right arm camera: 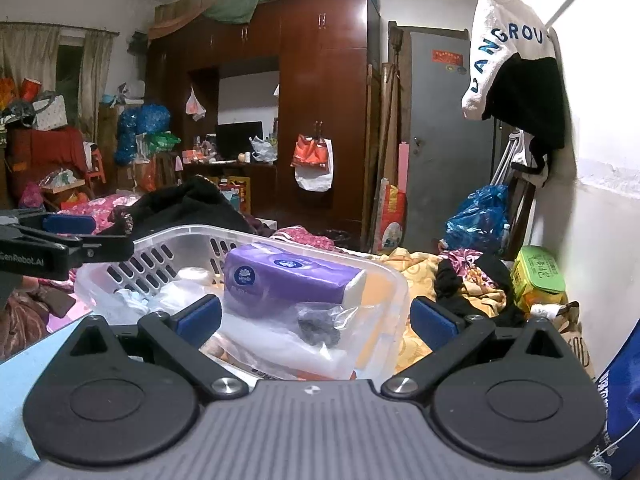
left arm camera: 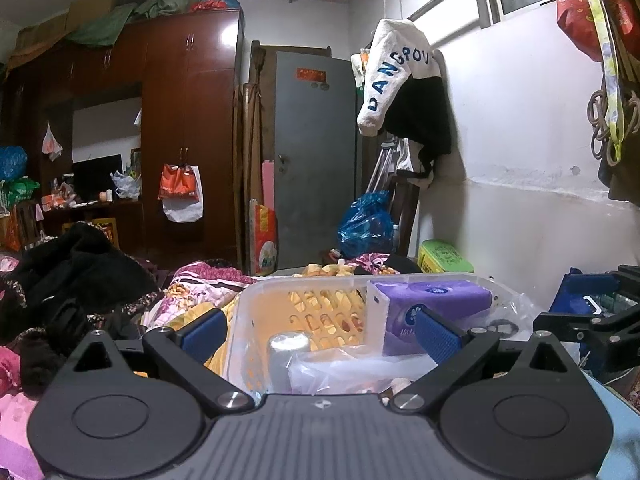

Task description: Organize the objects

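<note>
While both grippers hover at the near side of the basket [right arm camera: 240, 240], I hold neither on anything. The left gripper [left arm camera: 320, 330] has its jaws spread wide, nothing between them. The right gripper [right arm camera: 316, 318] is likewise spread and empty.

Layout, relative to the basket:
- The basket is translucent plastic and rests on the bedding [right arm camera: 412, 264].
- Inside it, the purple tissue pack [right arm camera: 288, 276] lies tilted toward the basket's right wall.
- A clear bag [right arm camera: 320, 320] with a dark item lies inside, in front of the pack.
- A grey cylinder [left arm camera: 289, 350] stands inside near the front wall; I cannot tell what it is.
- A green box [right arm camera: 538, 276] sits well to the right of the basket, by the wall.
- A black garment [right arm camera: 188, 204] lies heaped behind the basket's left side.

Hazards, as I judge them:
- The basket stands on soft, uneven bedding. A push on its rim could tip or slide it.
- The clear bag is slack and slippery. A pinch may catch film only, and the contents may drop.
- The two grippers work close together. The left gripper shows at the left edge of the right view, so a crossing reach could make them collide.
- The tissue pack is soft and wider than it is tall. A grip at one end could let it sag and slip.
</note>
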The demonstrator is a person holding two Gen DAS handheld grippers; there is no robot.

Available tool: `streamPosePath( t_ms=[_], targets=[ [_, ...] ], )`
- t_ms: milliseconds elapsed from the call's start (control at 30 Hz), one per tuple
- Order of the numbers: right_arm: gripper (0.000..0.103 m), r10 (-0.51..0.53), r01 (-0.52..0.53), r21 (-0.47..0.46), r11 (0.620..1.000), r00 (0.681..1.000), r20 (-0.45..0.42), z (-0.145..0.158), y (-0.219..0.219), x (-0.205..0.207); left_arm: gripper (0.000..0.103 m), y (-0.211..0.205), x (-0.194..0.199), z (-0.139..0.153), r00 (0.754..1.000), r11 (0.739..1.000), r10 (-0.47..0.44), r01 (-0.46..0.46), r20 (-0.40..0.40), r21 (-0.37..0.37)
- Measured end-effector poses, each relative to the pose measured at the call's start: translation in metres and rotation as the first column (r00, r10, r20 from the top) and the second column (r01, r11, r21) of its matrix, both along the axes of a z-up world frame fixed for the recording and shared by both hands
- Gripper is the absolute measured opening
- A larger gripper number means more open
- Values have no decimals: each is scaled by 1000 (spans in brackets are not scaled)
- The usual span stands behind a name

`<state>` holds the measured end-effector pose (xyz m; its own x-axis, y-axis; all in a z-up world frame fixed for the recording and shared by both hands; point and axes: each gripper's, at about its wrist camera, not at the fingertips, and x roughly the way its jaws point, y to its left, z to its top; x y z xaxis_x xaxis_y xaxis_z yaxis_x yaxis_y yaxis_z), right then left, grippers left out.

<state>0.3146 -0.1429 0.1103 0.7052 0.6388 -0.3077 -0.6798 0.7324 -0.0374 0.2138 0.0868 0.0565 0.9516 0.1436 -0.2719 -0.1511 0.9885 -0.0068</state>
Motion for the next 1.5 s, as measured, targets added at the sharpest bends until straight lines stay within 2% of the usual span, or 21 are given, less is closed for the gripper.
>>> streamPosePath(
  t_ms=[300, 400, 500, 600, 667, 700, 767, 867, 967, 1033, 1133, 1300, 1500],
  targets=[
    [103, 17, -17, -3, 1000, 1000, 2, 0, 0, -10, 101, -6, -15, -2, 1000, 1000, -13, 13, 20, 9],
    [103, 25, -25, 1, 1000, 999, -33, 2, -4, -22, 101, -11, -30, 0, 998, 999, -34, 33, 48, 19],
    [103, 7, -7, 8, 1000, 996, -86, 3, -15, -41, 101, -16, -54, 1, 998, 999, -38, 38, 57, 15],
    [103, -109, 112, 10, 994, 982, -157, 0, -28, -65, 101, -26, -81, -1, 998, 999, -41, 40, 45, 16],
    [103, -154, 155, -1, 988, 981, -121, -5, -35, -88, 101, -36, -100, -3, 999, 999, -46, 46, 18, 12],
    [103, -149, 150, 2, 989, 984, -92, -8, -40, -102, 101, -42, -109, -4, 999, 999, -47, 47, 3, 7],
    [103, -134, 139, 39, 989, 984, -117, -12, -52, -125, 101, -55, -130, -8, 998, 998, -60, 61, -15, 13],
    [103, -85, 107, 133, 985, 984, -159, -19, -73, -156, 101, -70, -167, -12, 996, 997, -82, 81, 29, 15],
    [103, -98, 110, 95, 989, 988, -123, -15, -79, -179, 101, -81, -194, -14, 995, 997, -80, 79, 56, 27],
    [103, -93, 103, 75, 992, 987, -131, -12, -81, -187, 101, -91, -205, -13, 995, 996, -78, 75, 56, 46],
    [103, -42, 52, 83, 995, 991, -123, -8, -83, -196, 101, -101, -217, -9, 995, 995, -80, 77, 56, 66],
    [103, -57, 68, 113, 991, 993, -103, -5, -86, -209, 101, -109, -222, -12, 995, 992, -88, 84, 43, 95],
    [103, -64, 73, 126, 989, 995, -72, -3, -86, -213, 101, -101, -212, -20, 996, 994, -89, 90, -7, 66]
  ],
)
